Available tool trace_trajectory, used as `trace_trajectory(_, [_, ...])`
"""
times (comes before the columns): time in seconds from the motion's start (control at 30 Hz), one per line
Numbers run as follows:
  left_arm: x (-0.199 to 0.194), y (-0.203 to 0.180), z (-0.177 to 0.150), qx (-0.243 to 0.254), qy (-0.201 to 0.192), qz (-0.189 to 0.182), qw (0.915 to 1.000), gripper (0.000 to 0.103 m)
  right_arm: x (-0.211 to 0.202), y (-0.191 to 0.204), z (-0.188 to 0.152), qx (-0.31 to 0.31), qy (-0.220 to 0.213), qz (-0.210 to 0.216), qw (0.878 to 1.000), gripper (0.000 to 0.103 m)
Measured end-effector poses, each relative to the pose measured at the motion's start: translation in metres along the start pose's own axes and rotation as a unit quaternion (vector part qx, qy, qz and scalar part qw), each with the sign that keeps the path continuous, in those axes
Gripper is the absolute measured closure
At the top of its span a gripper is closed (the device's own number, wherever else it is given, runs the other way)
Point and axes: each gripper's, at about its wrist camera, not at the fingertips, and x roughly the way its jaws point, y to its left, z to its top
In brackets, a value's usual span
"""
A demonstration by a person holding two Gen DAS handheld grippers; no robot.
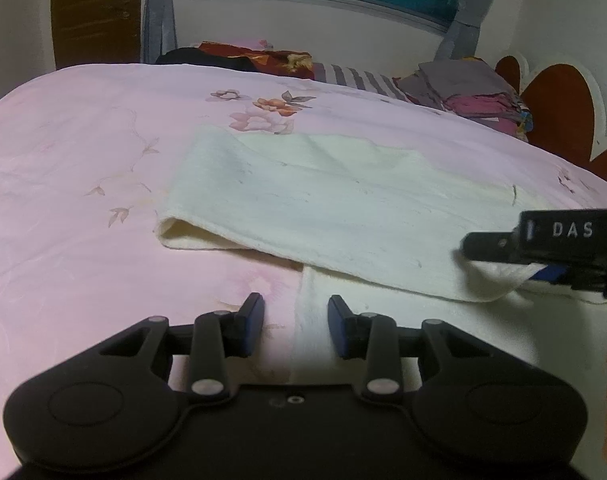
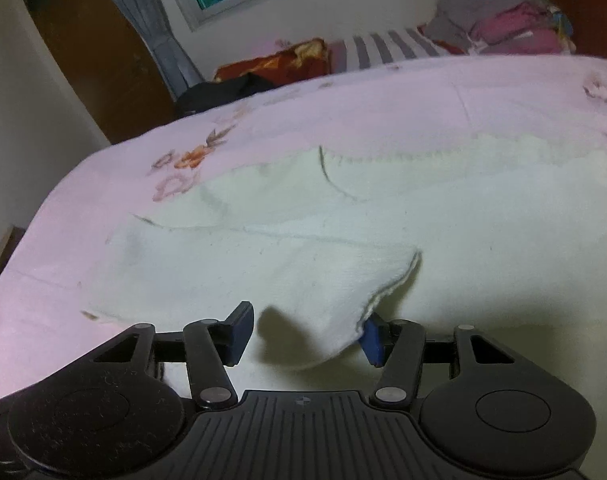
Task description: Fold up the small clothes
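Note:
A pale cream cloth [image 1: 303, 204] lies partly folded on the pink floral bedspread [image 1: 83, 160]. Its upper layer is folded over, with a rolled edge at the left. My left gripper [image 1: 296, 322] is open and empty, low over the cloth's near left edge. My right gripper [image 2: 307, 334] is open; a lifted corner of the cloth [image 2: 343, 300] hangs between its fingers, resting against the right blue pad [image 2: 372, 340]. In the left wrist view the right gripper [image 1: 503, 258] shows at the right edge with that corner of cloth draped at its fingers.
Folded clothes [image 1: 463, 88] are stacked at the bed's far right by a brown headboard [image 1: 559, 100]. A red patterned fabric and a dark item [image 1: 243, 58] lie at the far edge. A window with grey curtains and a brown door are behind.

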Motion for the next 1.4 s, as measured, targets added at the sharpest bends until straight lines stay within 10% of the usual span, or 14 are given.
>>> trace_trajectory(0.1, [0.002, -0.001, 0.001, -0.002, -0.002, 0.005, 1.0, 0.067, -0.003, 0.0, 0.006, -0.015, -0.011, -0.02, 1.0, 0.097])
trace_trajectory(0.57, [0.014, 0.001, 0.016, -0.019, -0.012, 0.029, 0.9993, 0.064, -0.062, -0.07, 0.04, -0.063, -0.083, -0.098, 0.99, 0.097])
trace_trajectory(0.77, [0.014, -0.003, 0.013, 0.0, -0.014, 0.034, 0.9993, 0.064, -0.047, -0.094, 0.029, 0.03, -0.03, -0.036, 0.998, 0.096])
trace_trajectory(0.83, [0.013, -0.002, 0.012, 0.0, -0.014, 0.034, 0.9993, 0.063, -0.04, -0.088, 0.027, 0.036, -0.02, -0.02, 0.999, 0.082])
trace_trajectory(0.9, [0.013, -0.001, 0.012, -0.003, -0.013, 0.033, 0.9994, 0.063, -0.029, -0.078, 0.025, 0.041, -0.018, -0.012, 0.999, 0.029])
trace_trajectory(1.0, [0.012, 0.0, 0.011, -0.002, -0.012, 0.031, 0.9995, 0.062, -0.017, -0.062, 0.024, 0.028, -0.024, -0.011, 0.999, 0.029])
trace_trajectory(1.17, [0.013, 0.002, 0.011, -0.004, -0.012, 0.028, 0.9995, 0.06, 0.011, -0.034, 0.015, -0.017, -0.001, -0.043, 0.999, 0.049])
trace_trajectory(1.27, [0.015, 0.002, 0.011, -0.004, -0.014, 0.029, 0.9995, 0.058, 0.016, -0.023, 0.013, -0.032, -0.002, -0.043, 0.999, 0.093])
trace_trajectory(1.4, [0.016, 0.001, 0.012, -0.005, -0.014, 0.032, 0.9994, 0.055, 0.01, -0.018, 0.016, -0.041, -0.009, -0.026, 0.999, 0.094])
